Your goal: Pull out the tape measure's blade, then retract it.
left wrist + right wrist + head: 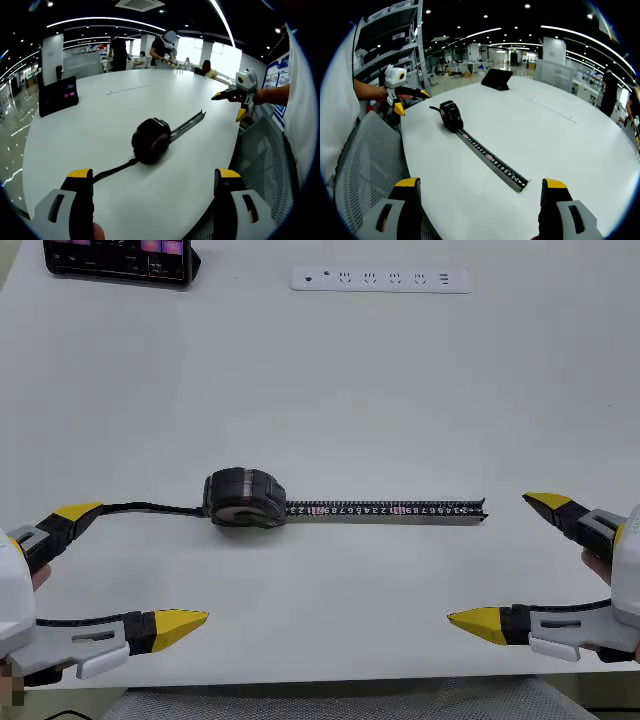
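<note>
Both tongs gape empty: my left tongs (142,563) and right tongs (492,558) flank the tape measure (245,498) on the bench (320,370), its blade (385,510) lying out rightward. Risk: released unbraced, the blade may whip back and kink.

The tape measure (245,498), dark and rounded, is resting near the middle of the white desk (330,390). Its blade (385,510) is lying pulled out, stretching flat and straight to the right with its numbers facing up. A black strap (150,507) is trailing off the opposite side, leftward.
</note>
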### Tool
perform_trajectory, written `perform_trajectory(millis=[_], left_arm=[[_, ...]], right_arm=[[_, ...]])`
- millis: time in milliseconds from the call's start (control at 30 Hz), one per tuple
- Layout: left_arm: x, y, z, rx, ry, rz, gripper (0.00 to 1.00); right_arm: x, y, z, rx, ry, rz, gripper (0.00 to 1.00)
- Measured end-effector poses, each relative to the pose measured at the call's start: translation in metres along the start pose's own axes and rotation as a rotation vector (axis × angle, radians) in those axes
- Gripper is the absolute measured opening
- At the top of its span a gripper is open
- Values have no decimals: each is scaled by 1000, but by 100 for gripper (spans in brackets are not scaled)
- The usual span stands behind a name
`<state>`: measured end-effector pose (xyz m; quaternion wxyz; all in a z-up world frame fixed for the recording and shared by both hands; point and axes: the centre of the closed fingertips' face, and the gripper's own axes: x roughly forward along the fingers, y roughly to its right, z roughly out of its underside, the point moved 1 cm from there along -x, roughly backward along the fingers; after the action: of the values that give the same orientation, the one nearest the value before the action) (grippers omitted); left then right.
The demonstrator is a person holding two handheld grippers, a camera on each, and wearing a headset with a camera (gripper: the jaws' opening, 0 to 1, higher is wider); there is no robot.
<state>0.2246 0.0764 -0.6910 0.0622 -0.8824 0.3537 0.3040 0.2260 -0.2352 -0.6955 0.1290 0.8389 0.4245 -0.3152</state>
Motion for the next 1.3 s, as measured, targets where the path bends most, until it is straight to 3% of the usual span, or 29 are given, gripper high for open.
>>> perform_trajectory(millis=[900,1300], left_arm=[[0,1,0,2,-1,0,99],[17,5,-10,7,5,9,99]], right_arm=[[1,1,6,-14,-17,-2,99],[4,12,3,-19,-14,-1,99]])
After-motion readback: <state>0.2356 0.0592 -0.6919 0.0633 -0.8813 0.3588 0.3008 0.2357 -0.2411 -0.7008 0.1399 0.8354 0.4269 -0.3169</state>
